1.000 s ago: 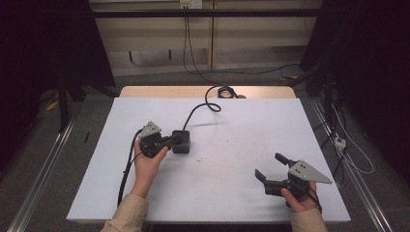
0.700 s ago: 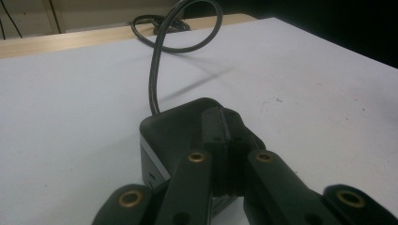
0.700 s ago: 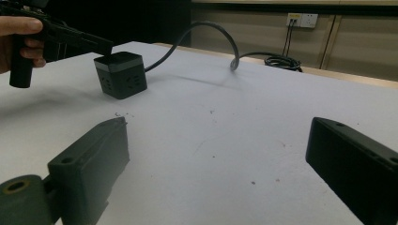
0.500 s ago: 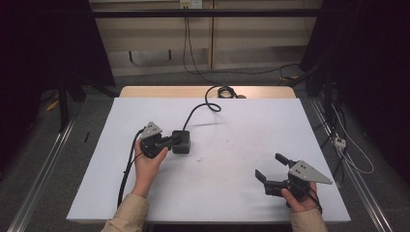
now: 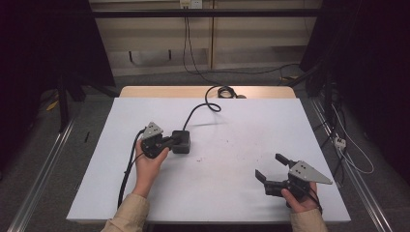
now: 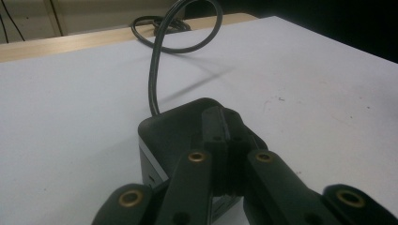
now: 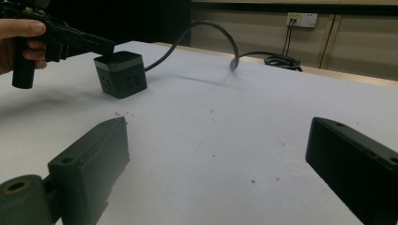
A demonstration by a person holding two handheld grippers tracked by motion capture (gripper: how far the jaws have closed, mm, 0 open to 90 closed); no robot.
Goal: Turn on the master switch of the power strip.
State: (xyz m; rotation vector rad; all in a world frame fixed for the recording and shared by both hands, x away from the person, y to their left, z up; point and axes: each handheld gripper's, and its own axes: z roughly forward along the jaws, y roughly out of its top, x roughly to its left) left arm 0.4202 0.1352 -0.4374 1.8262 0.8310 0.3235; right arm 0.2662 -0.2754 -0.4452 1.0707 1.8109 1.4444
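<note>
The white counter [image 5: 232, 159] carries a black power cube [image 5: 181, 141] left of centre, its cable [image 5: 200, 108] looping toward the far edge. The left claw [image 5: 170, 141], jaws pressed together, rests on the cube's top, seemingly pressing it rather than gripping. Press squarely downward so the cube does not skid. The right claw [image 5: 270, 166] waits spread, well apart.

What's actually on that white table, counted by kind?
Hand-held grippers: 2, left hand-held gripper and right hand-held gripper
Black cube power box: 1
Black cable from the box: 1
Total: 4
</note>
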